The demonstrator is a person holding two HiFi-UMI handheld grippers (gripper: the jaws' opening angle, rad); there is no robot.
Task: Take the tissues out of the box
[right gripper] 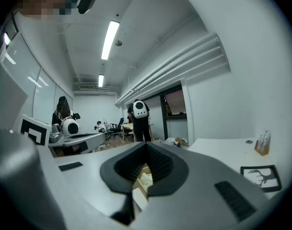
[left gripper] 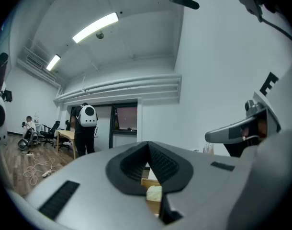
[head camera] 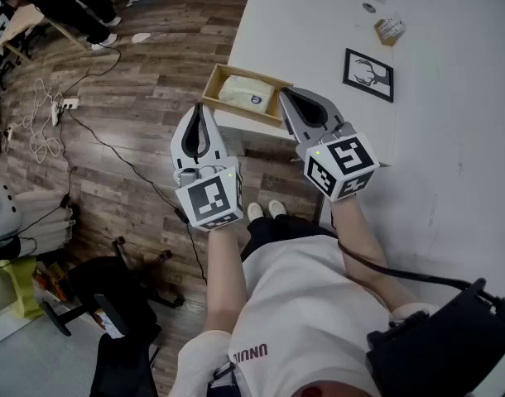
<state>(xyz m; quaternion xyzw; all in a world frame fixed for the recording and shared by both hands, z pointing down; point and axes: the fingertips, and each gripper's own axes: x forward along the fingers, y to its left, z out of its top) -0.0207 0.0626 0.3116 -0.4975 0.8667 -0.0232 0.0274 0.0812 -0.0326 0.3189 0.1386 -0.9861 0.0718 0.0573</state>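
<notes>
Clearly, the task is not begun yet. The pack of tissues (head camera: 245, 92) lies inside the wooden box (head camera: 215, 81), which stands at the edge of the white table (head camera: 319, 23). No tissue is out of the box, as far as the pictures show. The left gripper (head camera: 204, 112) hangs on the near side of the box, over the floor, with its tip pointing at the box. Its jaws are together and nothing is between them. The right gripper (head camera: 284, 93) has its tip just beside the right end of the box. Its jaws are also pressed together and empty. In both gripper views the box and the pale pack show just behind the closed jaws. So everything is left to do, I think: to open the jaws, go down into the box, take the tissues and lift them out.
</notes>
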